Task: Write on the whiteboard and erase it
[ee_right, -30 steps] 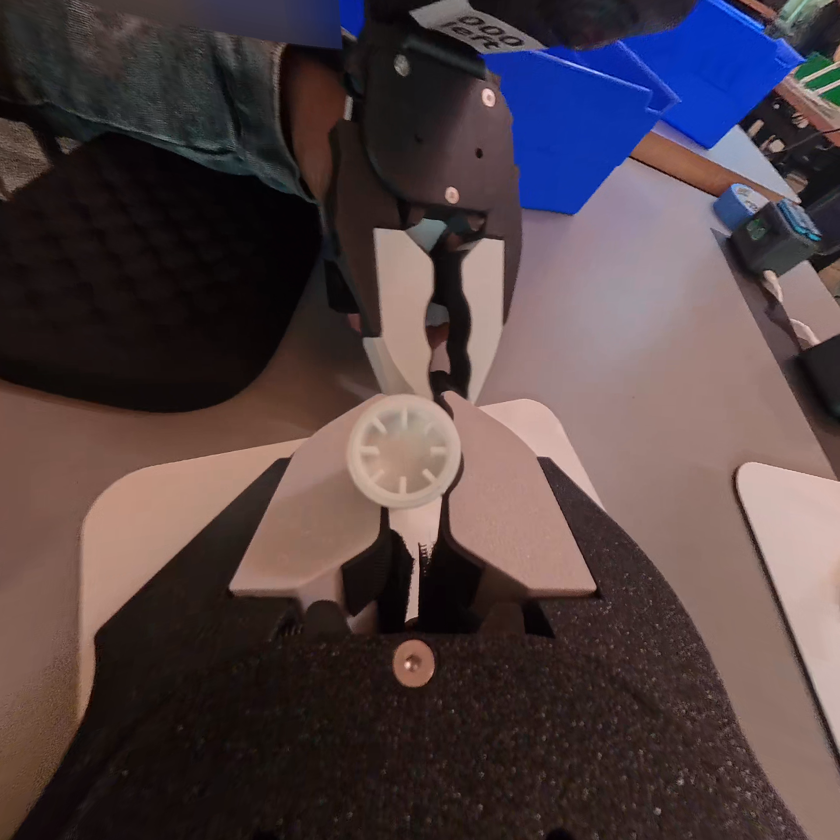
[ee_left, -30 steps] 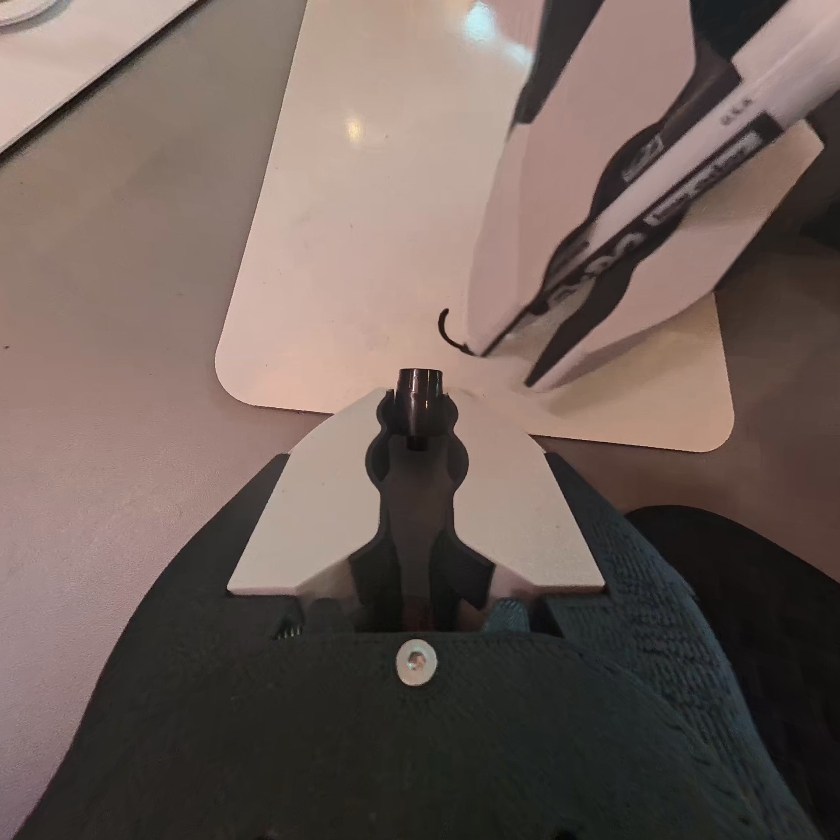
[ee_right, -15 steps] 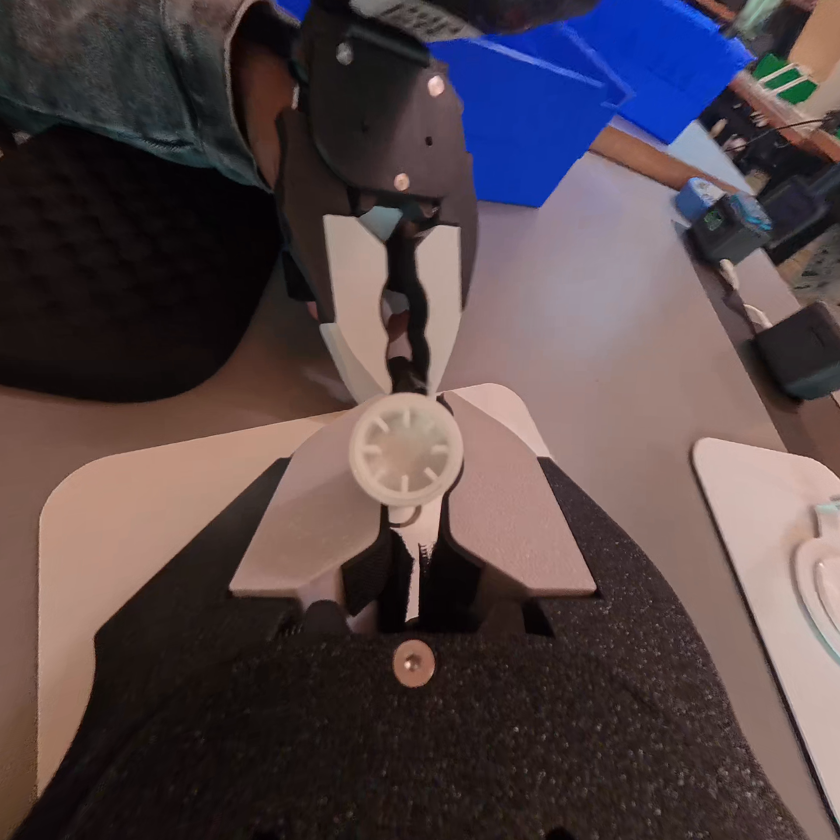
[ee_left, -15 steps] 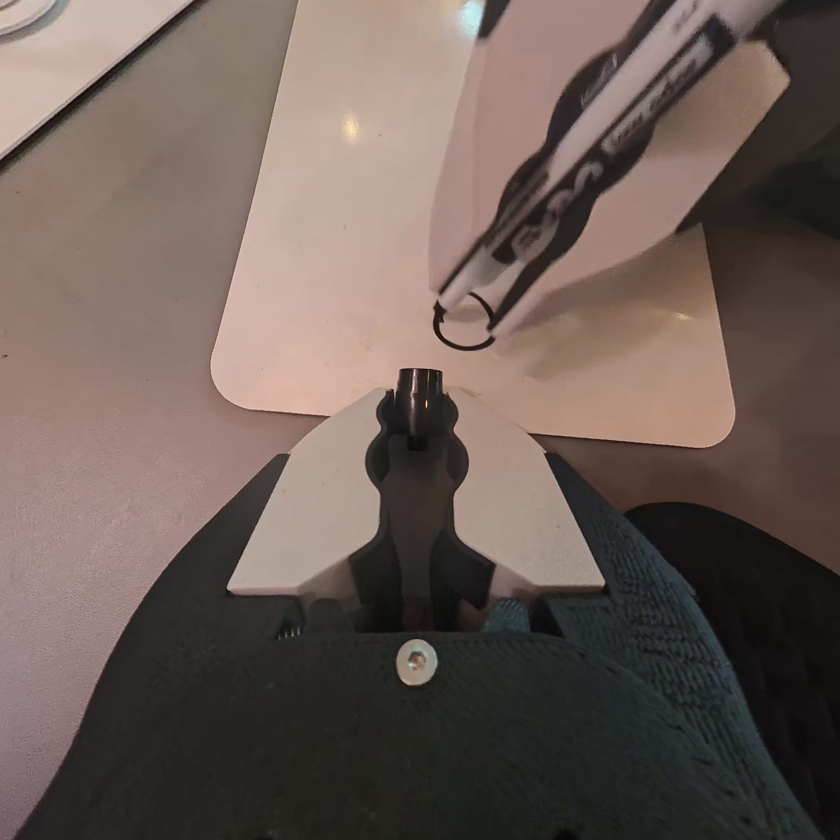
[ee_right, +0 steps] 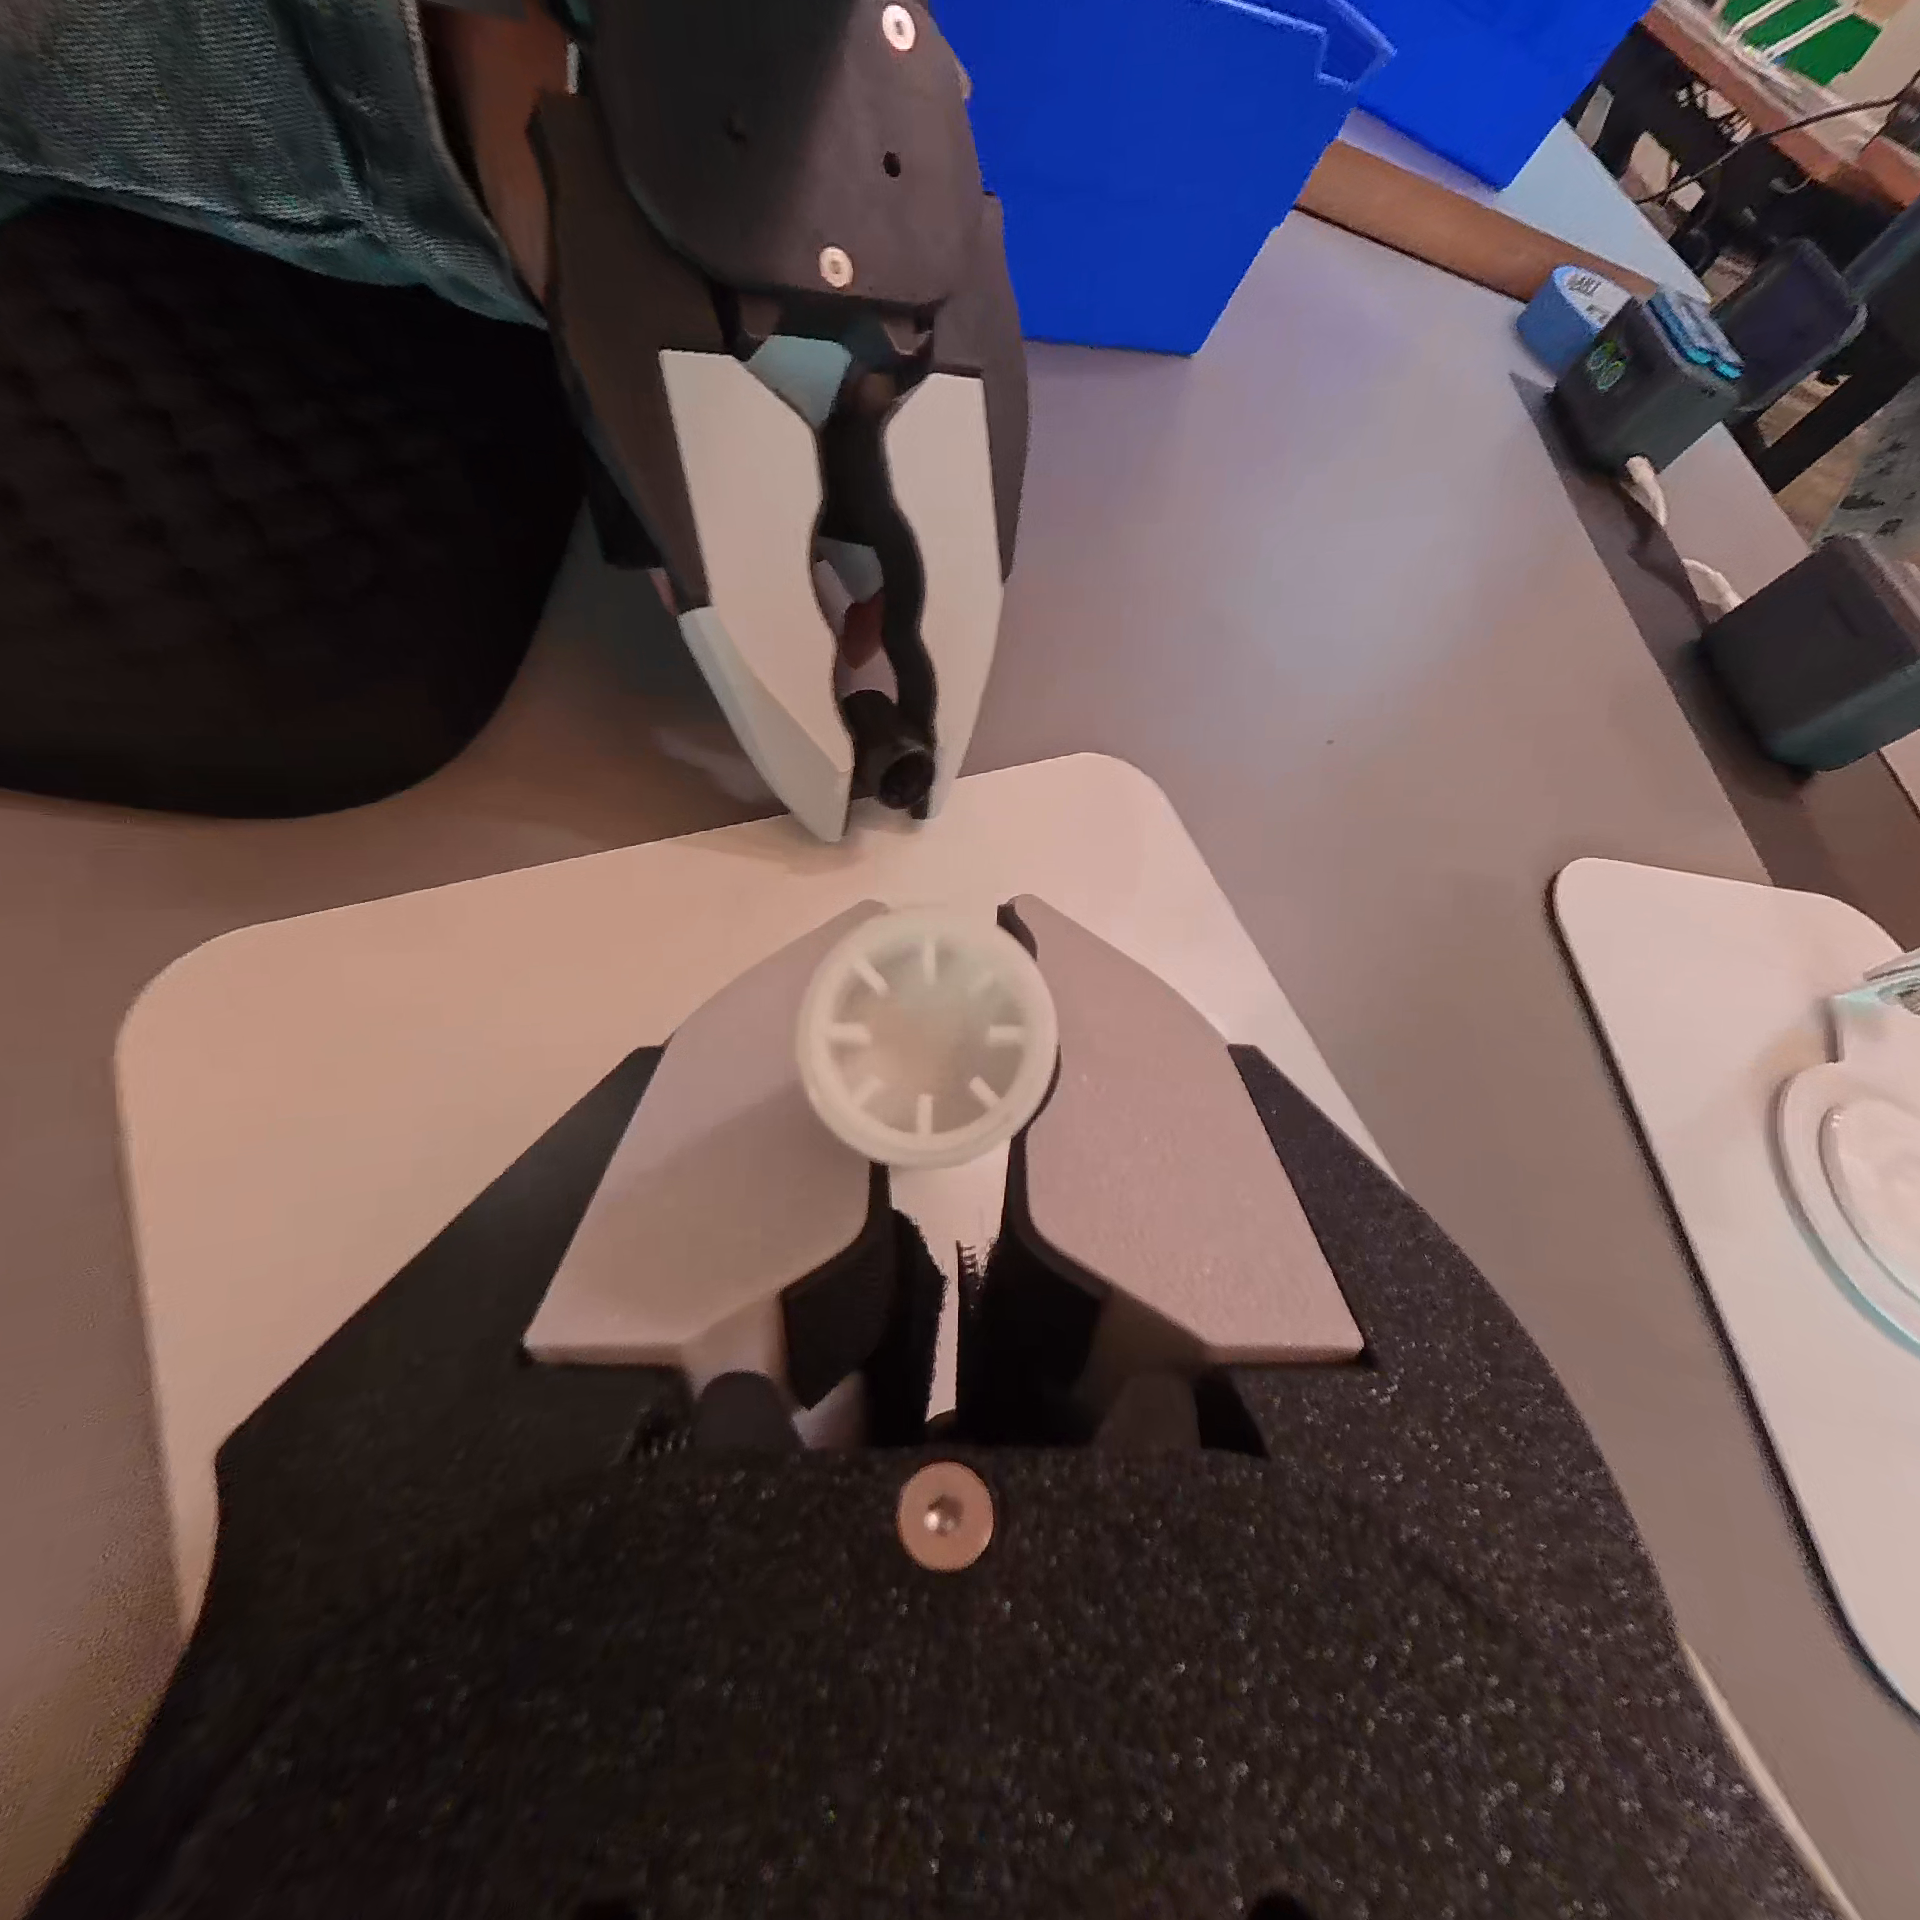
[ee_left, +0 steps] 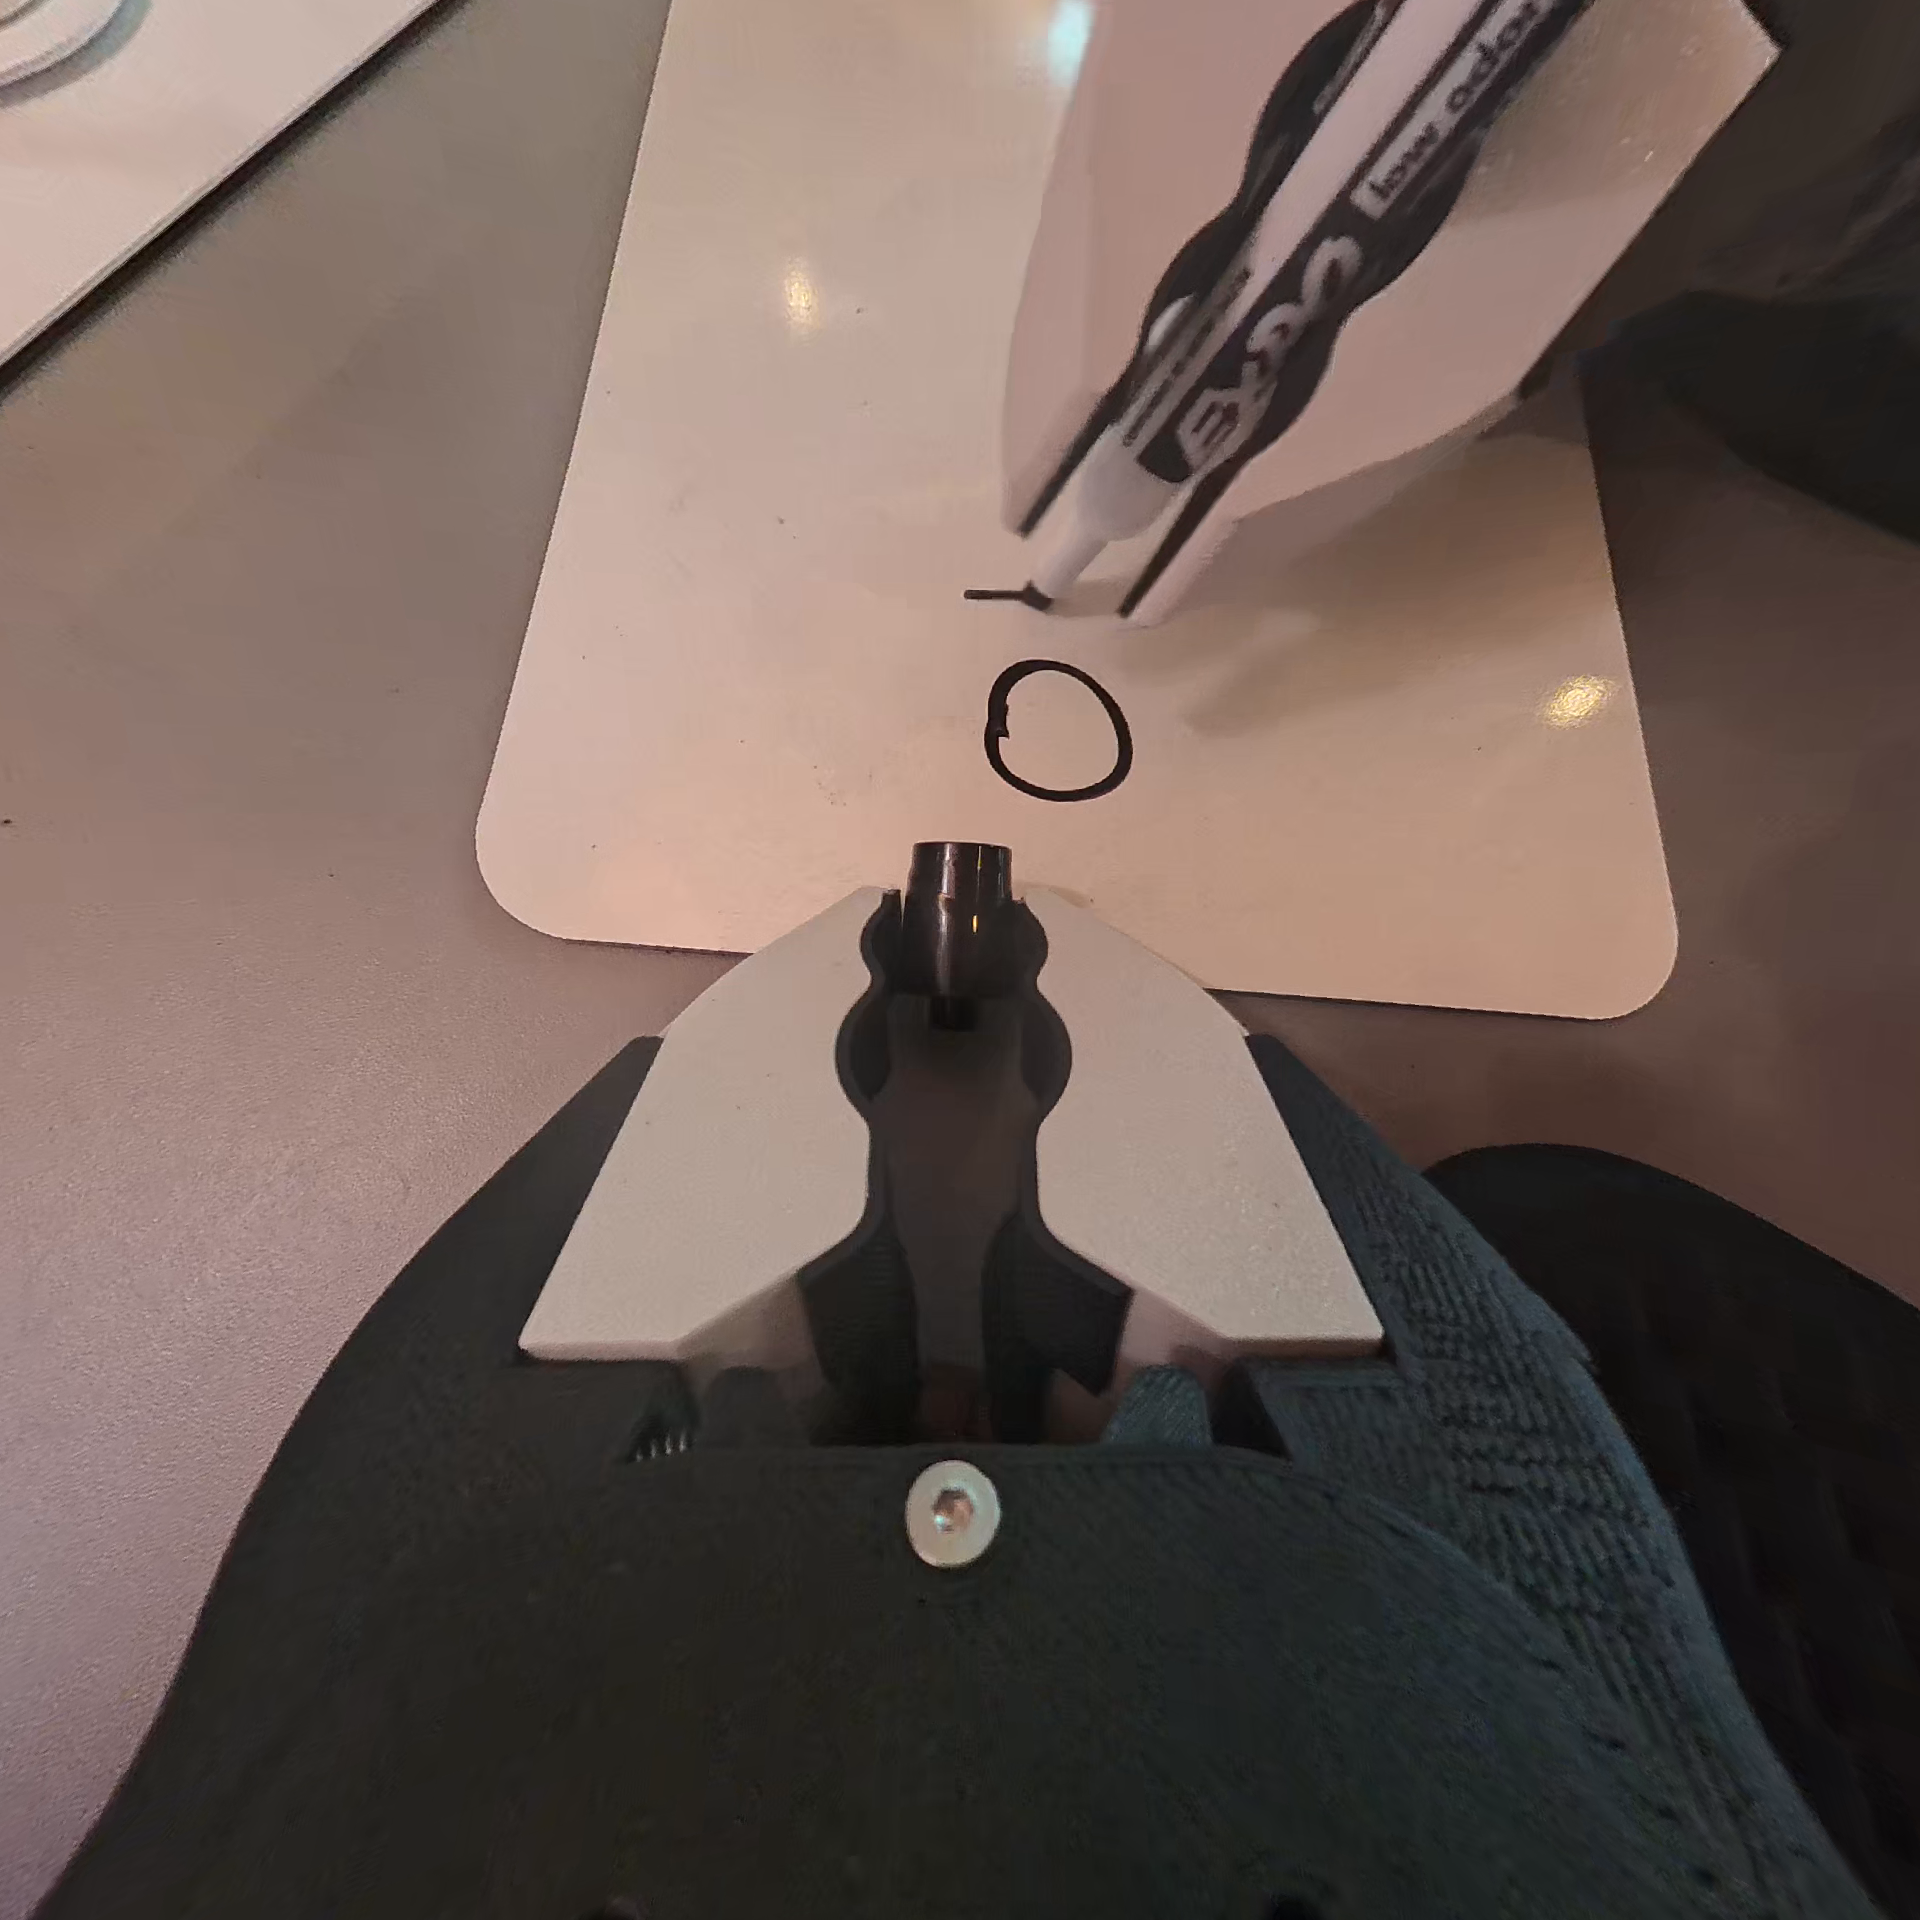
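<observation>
Nearest you, your left gripper [ee_left: 956, 914] keeps its fingers clamped on the black marker cap [ee_left: 958, 902] at the whiteboard [ee_left: 790, 499] edge on the tabletop [ee_left: 260, 623]. Just beyond, the circle [ee_left: 1055, 746] is now closed. Farther on, your right gripper [ee_left: 1091, 582], gripping the marker [ee_left: 1247, 353], has shifted outward and begins a new stroke [ee_left: 997, 594]; writing continues, erasing waits.

grey table [ee_right: 1299, 540] | blue bins [ee_right: 1132, 177] behind | black chair [ee_right: 239, 499]

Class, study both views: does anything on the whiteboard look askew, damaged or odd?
Only slightly: the drawn circle on the whiteboard is lopsided, its ends overlapping in a small nick at the left. Nothing looks damaged.
</observation>
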`<state>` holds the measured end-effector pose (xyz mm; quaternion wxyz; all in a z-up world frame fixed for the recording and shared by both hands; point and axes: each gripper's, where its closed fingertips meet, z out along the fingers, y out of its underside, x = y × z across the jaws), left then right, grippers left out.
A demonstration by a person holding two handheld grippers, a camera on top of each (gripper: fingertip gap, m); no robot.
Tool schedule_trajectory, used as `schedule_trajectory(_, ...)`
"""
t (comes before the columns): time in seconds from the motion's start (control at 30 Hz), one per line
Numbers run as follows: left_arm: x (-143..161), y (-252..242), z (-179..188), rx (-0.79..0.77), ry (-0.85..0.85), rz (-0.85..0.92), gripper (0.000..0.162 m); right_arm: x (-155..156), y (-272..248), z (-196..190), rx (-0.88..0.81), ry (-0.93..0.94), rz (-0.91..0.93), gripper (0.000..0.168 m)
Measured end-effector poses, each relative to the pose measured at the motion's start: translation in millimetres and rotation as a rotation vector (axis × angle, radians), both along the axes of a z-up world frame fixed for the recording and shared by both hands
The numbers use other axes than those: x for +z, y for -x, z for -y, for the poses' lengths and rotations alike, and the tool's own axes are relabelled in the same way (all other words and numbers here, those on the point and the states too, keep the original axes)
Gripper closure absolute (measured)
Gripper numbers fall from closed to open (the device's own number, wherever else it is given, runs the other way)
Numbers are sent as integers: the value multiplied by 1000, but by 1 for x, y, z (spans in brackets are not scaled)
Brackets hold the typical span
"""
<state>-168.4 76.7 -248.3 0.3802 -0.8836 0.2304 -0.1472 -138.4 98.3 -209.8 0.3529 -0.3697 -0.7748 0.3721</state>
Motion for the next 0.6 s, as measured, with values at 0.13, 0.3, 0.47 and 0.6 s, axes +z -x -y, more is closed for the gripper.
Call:
schedule_trajectory(0.13,0,0,0,-1,-1,-5,141,0,-13,5,-3,3,9,151)
schedule_trajectory(0.3,0,0,0,-2,-2,0,142,-1,-22,-21,-83,-10,17,151)
schedule_trajectory(0.47,0,0,0,-4,-2,-2,141,-1,-25,-31,-109,3,13,151)
schedule_trajectory(0.6,0,0,0,-6,-1,0,141,0,-11,-37,-115,9,-6,151)
